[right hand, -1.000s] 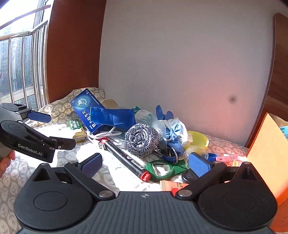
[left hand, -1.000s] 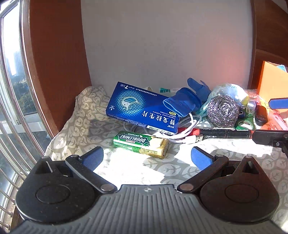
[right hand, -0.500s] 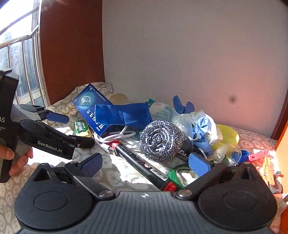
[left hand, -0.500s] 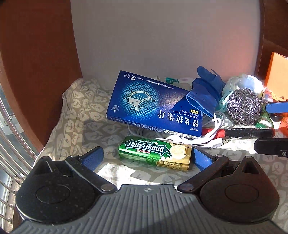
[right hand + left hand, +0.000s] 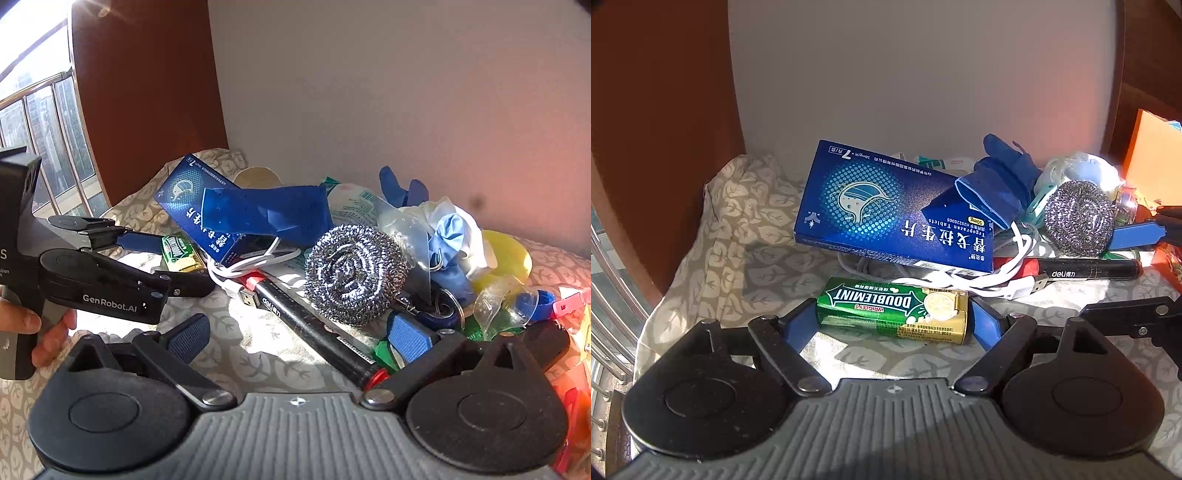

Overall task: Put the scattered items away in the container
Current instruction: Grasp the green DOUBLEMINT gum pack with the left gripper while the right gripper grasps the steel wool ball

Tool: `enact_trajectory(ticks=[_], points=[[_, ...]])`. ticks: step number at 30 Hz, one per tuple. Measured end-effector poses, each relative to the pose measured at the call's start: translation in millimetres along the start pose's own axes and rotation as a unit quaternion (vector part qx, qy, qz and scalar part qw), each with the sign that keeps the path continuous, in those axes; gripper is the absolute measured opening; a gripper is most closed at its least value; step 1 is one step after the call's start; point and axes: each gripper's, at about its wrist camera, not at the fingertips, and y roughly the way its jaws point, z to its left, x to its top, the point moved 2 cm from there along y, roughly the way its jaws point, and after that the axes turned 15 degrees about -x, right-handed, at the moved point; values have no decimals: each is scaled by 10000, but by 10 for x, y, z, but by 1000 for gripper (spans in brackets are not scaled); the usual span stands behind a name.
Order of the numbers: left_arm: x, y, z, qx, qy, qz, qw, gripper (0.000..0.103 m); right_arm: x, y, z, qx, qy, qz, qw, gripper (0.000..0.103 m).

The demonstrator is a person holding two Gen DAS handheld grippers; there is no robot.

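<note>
A green Doublemint gum pack [image 5: 892, 310] lies on the leaf-patterned cloth [image 5: 738, 236]. My left gripper [image 5: 897, 317] is open with a blue pad at each end of the pack, which still rests on the cloth; the pack also shows in the right wrist view [image 5: 181, 253]. Behind it lie a blue medicine box [image 5: 886, 210], a white cable [image 5: 997, 280], a black marker [image 5: 1089, 267], a steel scourer [image 5: 1078, 218] and a blue glove [image 5: 1001, 184]. My right gripper [image 5: 299, 338] is open and empty over the marker [image 5: 314, 325], in front of the scourer [image 5: 354, 273]. The orange container [image 5: 1156, 147] stands at far right.
A pile of small items lies right of the scourer: a yellow lid [image 5: 506, 258], crumpled plastic [image 5: 454, 229], keys [image 5: 443, 306], a green opener [image 5: 384, 350], a pink clip [image 5: 569, 302]. A brown wooden panel [image 5: 657, 147] and window bars [image 5: 48, 147] close the left side. A wall stands behind.
My left gripper has moved forward and down, so its pads now flank the gum pack. My right gripper has moved closer to the marker and scourer.
</note>
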Motion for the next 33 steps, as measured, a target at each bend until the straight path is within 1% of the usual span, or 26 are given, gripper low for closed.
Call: enact_trajectory(ticks=[3, 6, 10, 12, 14, 15, 16, 17, 19, 20, 21, 22, 23, 27, 30, 33], points=[[-14, -16, 31, 52, 15, 8, 10000, 88, 4, -9, 42, 146, -142, 35, 9998, 103], [-26, -39, 36, 92, 3, 19, 10000, 91, 14, -33, 33, 37, -123, -121, 9998, 103], [-43, -75, 65, 111, -24, 27, 9999, 93, 60, -43, -79, -290, 262, -537, 9978, 103], [-61, -99, 67, 121, -18, 28, 9999, 93, 87, -1, -68, -546, 156, -560, 9968, 103], [-79, -124, 67, 130, -8, 25, 9999, 93, 96, 50, -1, -803, -186, -567, 9950, 103], [-89, -138, 66, 135, -6, 25, 9999, 93, 95, 56, 30, -897, -309, -643, 9934, 102], [-75, -129, 68, 147, -8, 30, 9999, 94, 98, 66, 41, -914, -370, -687, 9928, 99], [-15, -29, 57, 168, -14, 40, 9999, 95, 106, 88, 40, -930, -393, -681, 9926, 96], [-20, -37, 66, 192, -25, 62, 9998, 97, 124, 161, 23, -826, -422, -560, 9941, 72], [-23, -40, 71, 199, -30, 72, 9998, 98, 126, 180, 4, -765, -388, -551, 9948, 69], [-26, -46, 77, 199, -39, 73, 9998, 98, 122, 205, -17, -775, -423, -532, 9947, 56], [-31, -55, 80, 168, -37, 60, 9998, 94, 110, 229, -28, -794, -540, -497, 9941, 53], [-38, -68, 79, 121, -24, 35, 9999, 85, 92, 223, -52, -712, -560, -508, 9946, 53], [-79, -145, 102, 53, -52, -65, 10000, 84, 55, 120, -168, -471, -306, -571, 9968, 53], [-91, -200, 83, -20, -27, -178, 9998, 84, 37, 22, -203, -379, -230, -591, 9973, 53], [-156, -347, 40, -77, -7, -252, 9997, 84, 40, -75, -222, -303, -164, -650, 9973, 53]])
